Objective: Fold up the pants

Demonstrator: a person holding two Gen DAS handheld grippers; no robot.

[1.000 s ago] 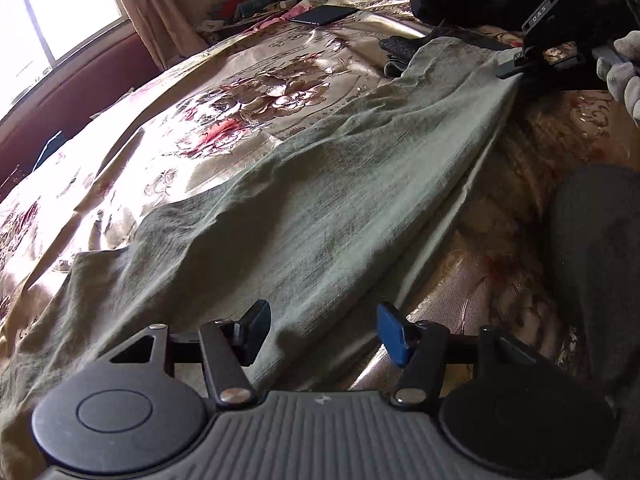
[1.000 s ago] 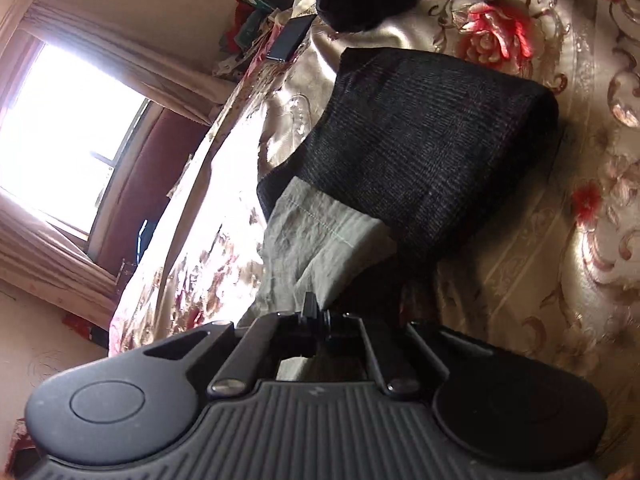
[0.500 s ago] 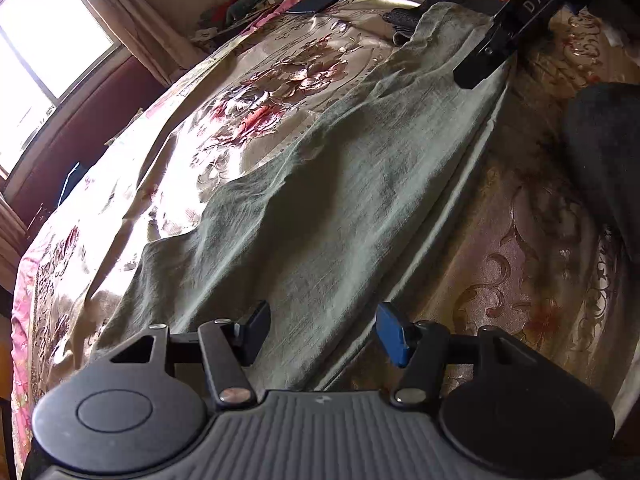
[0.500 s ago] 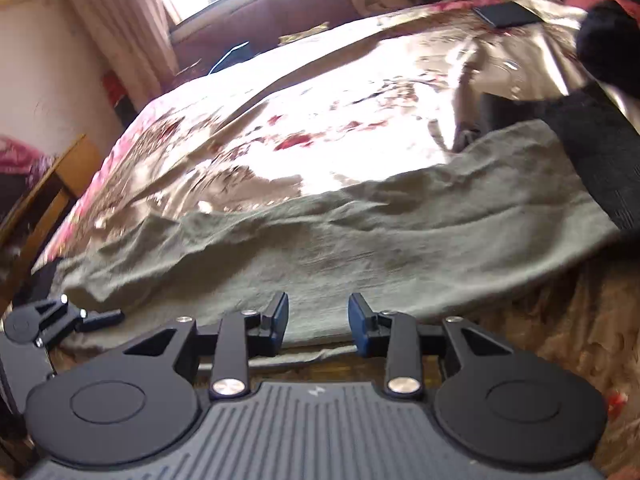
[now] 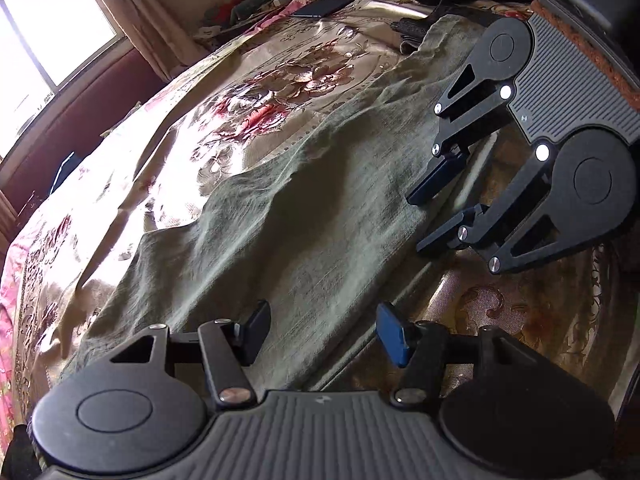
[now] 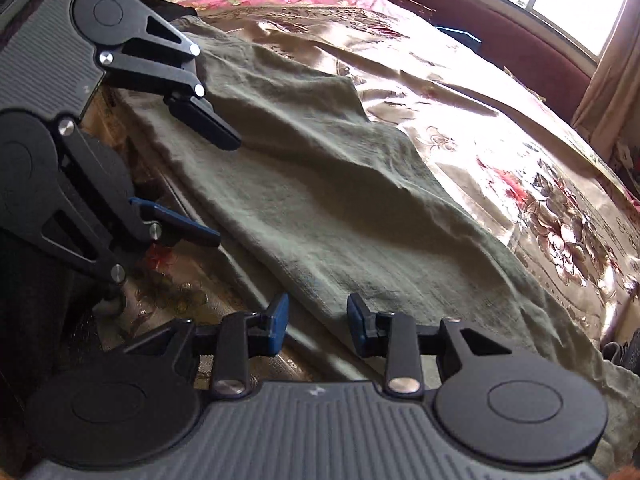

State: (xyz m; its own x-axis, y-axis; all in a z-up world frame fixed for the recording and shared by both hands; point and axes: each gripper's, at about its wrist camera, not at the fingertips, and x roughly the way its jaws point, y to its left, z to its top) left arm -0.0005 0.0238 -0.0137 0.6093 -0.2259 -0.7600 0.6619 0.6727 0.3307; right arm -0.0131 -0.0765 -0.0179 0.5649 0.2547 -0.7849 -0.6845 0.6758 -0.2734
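Jaws of both grippers stand parted with nothing clamped between them. The left gripper (image 5: 323, 334) shows a wide gap, and olive cloth is seen through it, lying beneath and ahead rather than pinched. The right gripper (image 6: 316, 322) shows a narrower gap, with the near long edge of the cloth running just ahead of its jaws; no pad presses on fabric in either wrist view.

The pants (image 5: 304, 216) lie spread lengthwise on the bed (image 5: 280, 92), over a shiny gold floral bedspread. Ahead of the left jaws the cloth runs far up toward a dark band at its far end. The surface is rumpled, with a raised ridge across the middle. Both grippers sit along the same long edge, near one another and well short of either end.

Assessment of step: the garment appears to lie as one long strip, and neither gripper has yet taken hold. This reads as positioning for the next fold.

Requirement for the next move, as judged: each gripper must descend to the near edge, take every layer between its jaws, and carry it across evenly so the ridge does not become a crease. Thin cloth on slick satin may slide; a shallow bite could miss the lower layer.

Writing: none legible on either gripper, the cloth or the bedspread. A dark flat object (image 5: 320, 7) lies far ahead on the bed; no marking on it can be read.
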